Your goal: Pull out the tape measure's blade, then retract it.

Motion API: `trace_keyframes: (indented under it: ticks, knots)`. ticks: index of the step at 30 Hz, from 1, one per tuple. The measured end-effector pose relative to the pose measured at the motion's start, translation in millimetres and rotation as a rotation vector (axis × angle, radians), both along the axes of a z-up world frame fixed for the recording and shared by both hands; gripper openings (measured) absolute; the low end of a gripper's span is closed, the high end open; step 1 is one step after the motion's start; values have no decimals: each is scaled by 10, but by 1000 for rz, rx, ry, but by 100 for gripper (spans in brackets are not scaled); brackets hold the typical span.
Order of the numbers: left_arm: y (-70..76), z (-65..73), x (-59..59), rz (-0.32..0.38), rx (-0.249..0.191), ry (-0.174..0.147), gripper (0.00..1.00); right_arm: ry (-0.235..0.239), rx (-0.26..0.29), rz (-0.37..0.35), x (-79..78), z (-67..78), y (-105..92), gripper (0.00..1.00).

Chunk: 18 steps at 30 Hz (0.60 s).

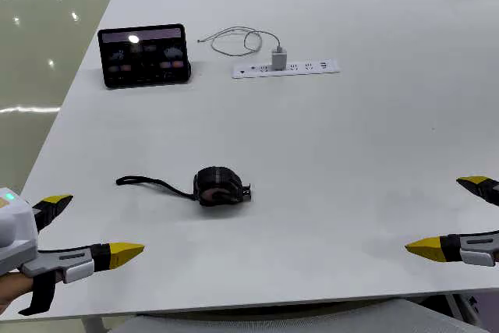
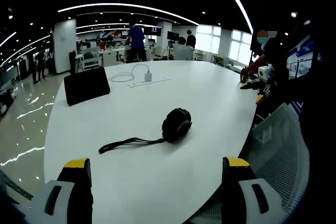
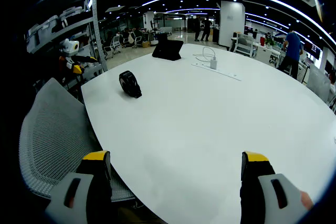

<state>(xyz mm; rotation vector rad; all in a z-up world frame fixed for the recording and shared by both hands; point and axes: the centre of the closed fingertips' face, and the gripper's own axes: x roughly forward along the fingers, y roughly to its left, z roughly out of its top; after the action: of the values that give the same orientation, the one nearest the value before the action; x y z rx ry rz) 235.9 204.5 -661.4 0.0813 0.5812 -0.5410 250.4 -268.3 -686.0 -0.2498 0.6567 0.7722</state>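
Observation:
A black tape measure lies on the white table, its black wrist strap trailing to the left; its blade is not drawn out. The same tape measure sits a little ahead of my left gripper, and far off to the left as the tape measure in the right gripper view. My left gripper hovers open at the table's near left corner, yellow-tipped jaws wide apart. My right gripper is open at the near right edge, also seen as the right gripper, nothing between its jaws.
A dark tablet stands at the far left of the table. A white power strip with a plugged charger and looped cable lies behind the middle. A grey mesh chair is at the near edge. People stand in the background.

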Motion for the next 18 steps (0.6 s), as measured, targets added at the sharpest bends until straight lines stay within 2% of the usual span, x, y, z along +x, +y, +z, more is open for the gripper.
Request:
trace_keyframes:
  ticks: [11, 14, 17, 18]
  knots:
    - [-10, 22, 37, -7, 7, -9, 100, 6, 2, 2, -40, -18, 18, 100]
    - [-20, 37, 37, -7, -3, -13, 100, 9, -2, 5, -44, -37, 16, 100]
    - [-16, 13, 28, -9, -2, -1, 100, 0, 0, 4, -29, -23, 17, 100]
    - [-6, 1, 33, -9, 15, -5, 100, -2, 1, 7, -28, -11, 24, 100]
